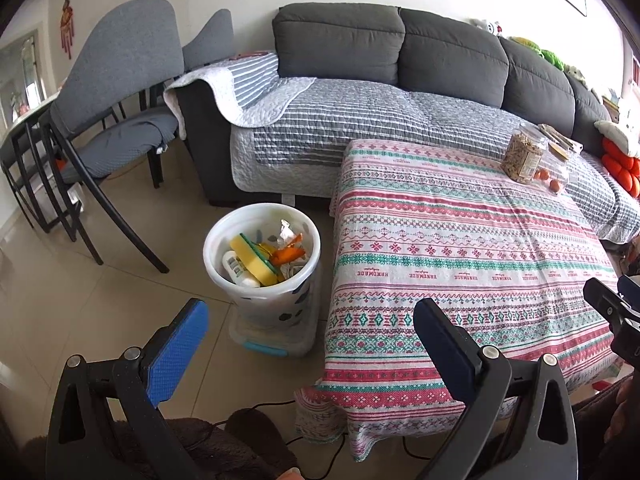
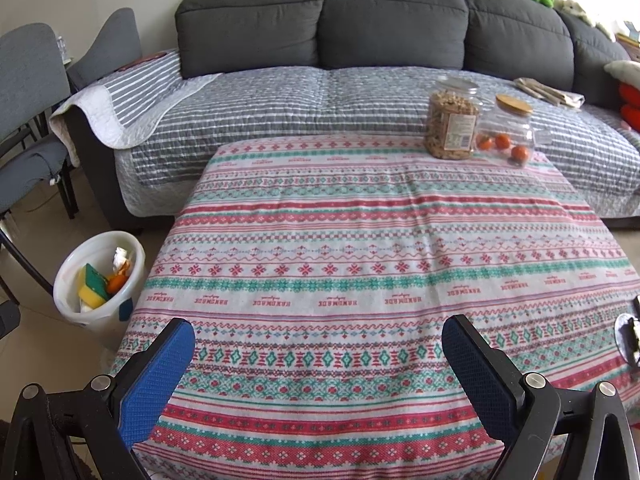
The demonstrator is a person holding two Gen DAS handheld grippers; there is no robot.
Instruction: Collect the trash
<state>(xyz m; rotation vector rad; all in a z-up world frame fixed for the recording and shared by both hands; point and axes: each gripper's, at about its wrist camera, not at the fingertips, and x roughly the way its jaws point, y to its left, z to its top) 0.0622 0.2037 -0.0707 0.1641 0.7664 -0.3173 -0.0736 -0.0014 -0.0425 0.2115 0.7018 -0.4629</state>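
Note:
A white bin [image 1: 218, 240] stands on the floor left of the table; it also shows in the right wrist view [image 2: 70, 264]. It holds a yellow-green sponge [image 1: 256, 258], a white bottle [image 1: 236, 270], orange peel [image 1: 286, 255] and crumpled wrappers. My left gripper [image 1: 312, 344] is open and empty, hovering near the table's front left corner, in front of the bin. My right gripper [image 2: 318, 364] is open and empty above the front edge of the patterned tablecloth [image 2: 360, 248]. A small dark-and-silver item [image 2: 630, 338] lies at the table's right edge.
A jar of snacks [image 2: 450, 124] and a lidded jar with oranges [image 2: 506, 136] stand at the table's far right. A grey sofa [image 2: 320, 92] with striped cover is behind. Grey chairs [image 1: 116, 92] stand left. Cables run on the floor by the table [image 1: 320, 436].

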